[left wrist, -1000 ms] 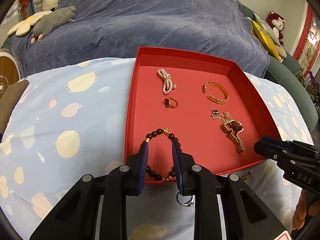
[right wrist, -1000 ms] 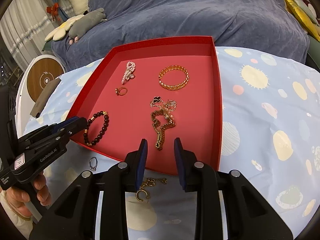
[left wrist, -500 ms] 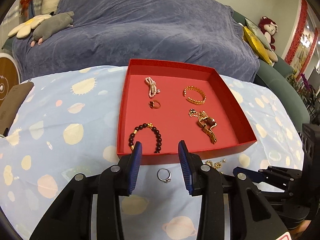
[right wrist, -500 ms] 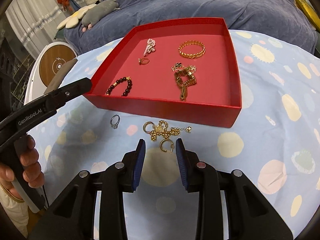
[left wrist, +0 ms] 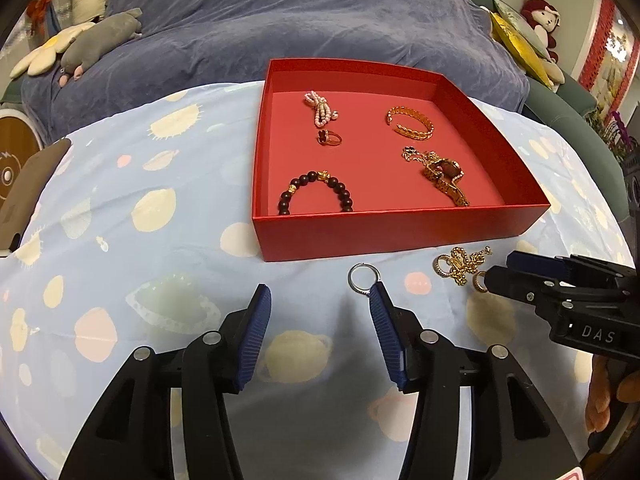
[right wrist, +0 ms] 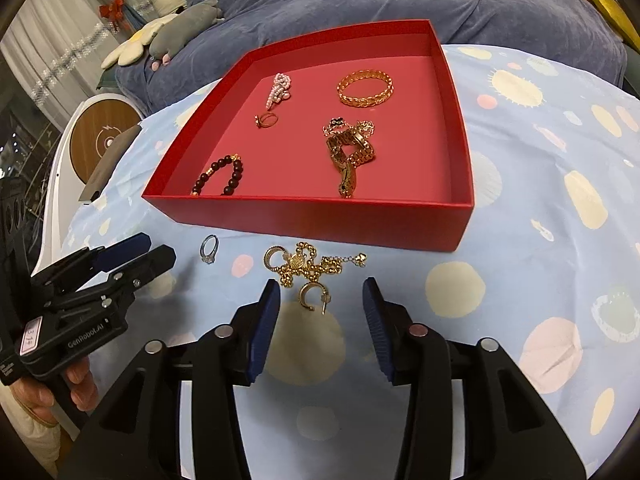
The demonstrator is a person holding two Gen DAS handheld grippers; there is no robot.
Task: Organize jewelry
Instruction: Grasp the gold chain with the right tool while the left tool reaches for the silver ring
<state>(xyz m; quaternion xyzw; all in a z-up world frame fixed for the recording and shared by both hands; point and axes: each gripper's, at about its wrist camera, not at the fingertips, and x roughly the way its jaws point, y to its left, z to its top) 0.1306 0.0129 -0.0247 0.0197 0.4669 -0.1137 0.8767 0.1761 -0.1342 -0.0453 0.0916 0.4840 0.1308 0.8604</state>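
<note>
A red tray on the blue cloth holds a dark bead bracelet, a pearl piece, a gold ring, a gold bangle and a gold watch with chain. In front of the tray lie a silver ring and a gold chain with hoop earrings. My left gripper is open just short of the silver ring. My right gripper is open around the near earring.
A blue-covered sofa with plush toys stands behind the table. A round wooden speaker and a dark flat object sit at the left edge.
Both grippers pulled back from the tray and lowered toward the cloth. Both opened wider. The silver ring and gold chain now lie just ahead of the fingertips.
</note>
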